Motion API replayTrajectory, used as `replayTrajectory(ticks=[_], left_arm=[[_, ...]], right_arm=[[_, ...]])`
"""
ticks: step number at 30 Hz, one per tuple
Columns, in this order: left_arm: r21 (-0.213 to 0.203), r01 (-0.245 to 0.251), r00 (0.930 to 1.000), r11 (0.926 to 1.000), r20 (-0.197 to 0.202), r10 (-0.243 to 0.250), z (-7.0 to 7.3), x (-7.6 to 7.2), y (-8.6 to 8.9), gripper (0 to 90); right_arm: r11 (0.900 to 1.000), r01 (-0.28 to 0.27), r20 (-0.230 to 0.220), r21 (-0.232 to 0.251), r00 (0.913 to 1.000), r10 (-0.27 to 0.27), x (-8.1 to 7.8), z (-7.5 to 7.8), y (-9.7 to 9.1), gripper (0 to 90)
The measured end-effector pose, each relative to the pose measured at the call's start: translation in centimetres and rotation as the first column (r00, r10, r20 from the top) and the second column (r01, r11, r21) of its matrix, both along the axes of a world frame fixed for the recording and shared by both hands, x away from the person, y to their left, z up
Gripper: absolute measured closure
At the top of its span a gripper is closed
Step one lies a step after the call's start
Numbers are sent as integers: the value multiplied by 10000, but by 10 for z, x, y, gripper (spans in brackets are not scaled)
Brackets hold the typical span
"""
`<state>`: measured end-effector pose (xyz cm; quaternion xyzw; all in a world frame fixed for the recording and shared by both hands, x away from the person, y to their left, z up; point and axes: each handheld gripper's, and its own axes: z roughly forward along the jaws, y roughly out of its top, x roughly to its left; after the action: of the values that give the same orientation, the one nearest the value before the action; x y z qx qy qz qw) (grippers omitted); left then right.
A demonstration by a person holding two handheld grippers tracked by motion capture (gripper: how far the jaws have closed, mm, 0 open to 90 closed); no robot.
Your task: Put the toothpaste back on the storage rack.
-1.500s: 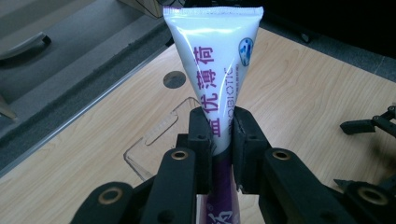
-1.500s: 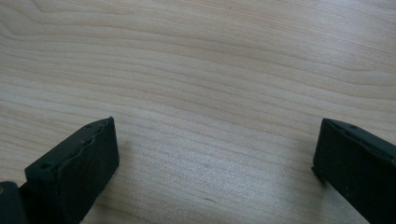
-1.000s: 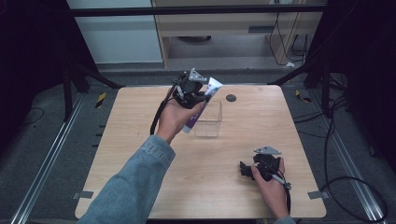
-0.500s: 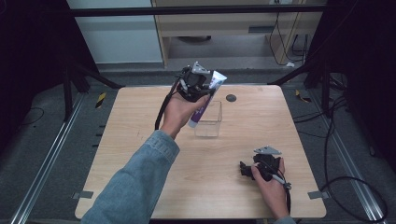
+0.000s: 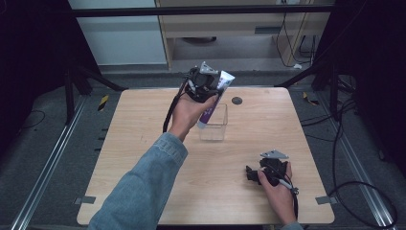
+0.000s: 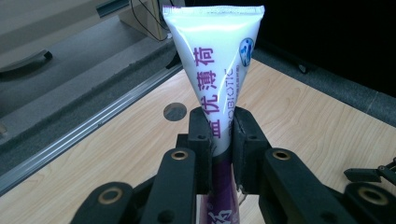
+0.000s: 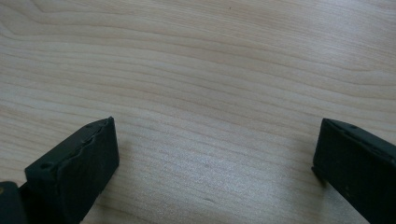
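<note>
A white and purple toothpaste tube [image 5: 214, 99] is held tilted above a clear square container [image 5: 214, 123] at the table's far middle. My left gripper [image 5: 207, 88] is shut on the tube. In the left gripper view the two black jaws clamp the tube [image 6: 215, 60] at its middle, its flat crimped end pointing up and away. My right gripper [image 5: 253, 173] rests low over the table at the near right, held by a hand. Its jaws stand wide apart over bare wood in the right gripper view, gripper [image 7: 215, 154] holding nothing.
A wooden table [image 5: 143, 158] carries a small dark round hole [image 5: 236, 100] near its far edge, right of the container. Metal rails run along the floor on both sides. Cabinets and cables stand beyond the far edge.
The left gripper has carried the tube slightly right and farther, over the clear container. The right gripper has stayed in place.
</note>
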<state>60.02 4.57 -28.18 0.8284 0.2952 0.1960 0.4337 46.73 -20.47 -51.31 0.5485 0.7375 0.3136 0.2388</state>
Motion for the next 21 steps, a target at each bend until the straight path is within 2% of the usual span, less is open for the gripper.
replayTrajectory(ticks=[10,18,21], left_arm=[[-391,-206,9994,9990,259,216,-6,7,0,792],[-822,-390,9987,9959,280,414,-11,14,-1,792],[-887,-284,9993,9957,224,305,-13,16,-3,791]], right_arm=[[10000,11,-12,-5,10000,-11,0,0,0,3],[10000,27,-10,1,10000,-27,0,0,0,3],[10000,25,-10,4,10000,-25,0,0,0,3]])
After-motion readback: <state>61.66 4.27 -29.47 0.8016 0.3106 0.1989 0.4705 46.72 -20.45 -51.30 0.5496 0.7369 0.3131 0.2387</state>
